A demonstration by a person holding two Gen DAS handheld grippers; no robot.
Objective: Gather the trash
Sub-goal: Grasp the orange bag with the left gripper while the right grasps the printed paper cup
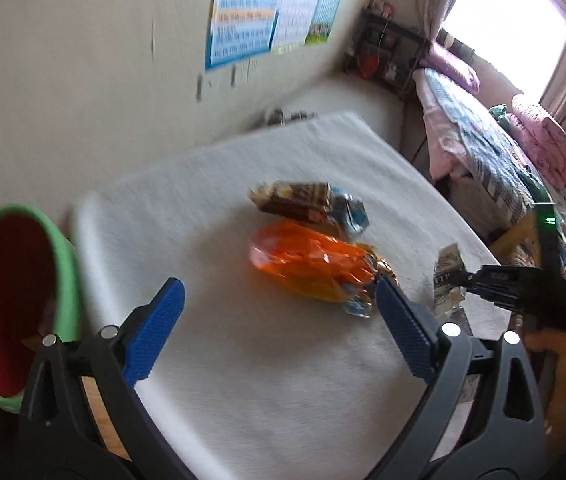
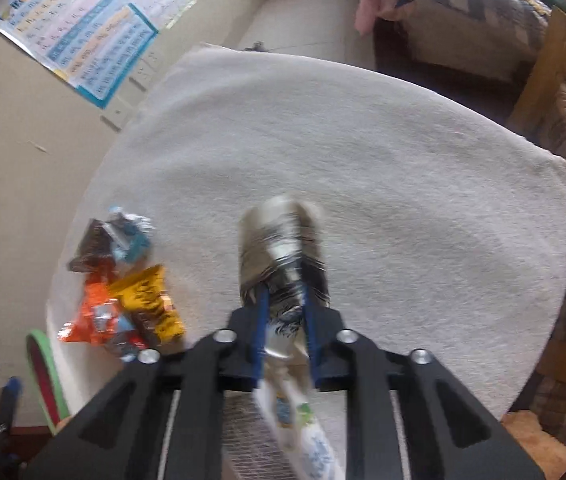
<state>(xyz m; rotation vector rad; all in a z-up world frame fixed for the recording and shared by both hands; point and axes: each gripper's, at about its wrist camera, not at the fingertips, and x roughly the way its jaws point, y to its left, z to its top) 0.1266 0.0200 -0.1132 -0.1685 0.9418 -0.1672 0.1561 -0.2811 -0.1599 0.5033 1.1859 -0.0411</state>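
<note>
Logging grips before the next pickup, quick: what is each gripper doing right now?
Left gripper: open, holding nothing, above the white cloth.
Right gripper: shut on a silver wrapper.

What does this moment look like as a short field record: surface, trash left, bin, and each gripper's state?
surface: white towel
trash left: orange wrapper, brown wrapper, lying side by side
bin: green bin with red inside, at the towel's left edge
left gripper: open, empty, near the orange wrapper
right gripper: shut on silver wrapper
</note>
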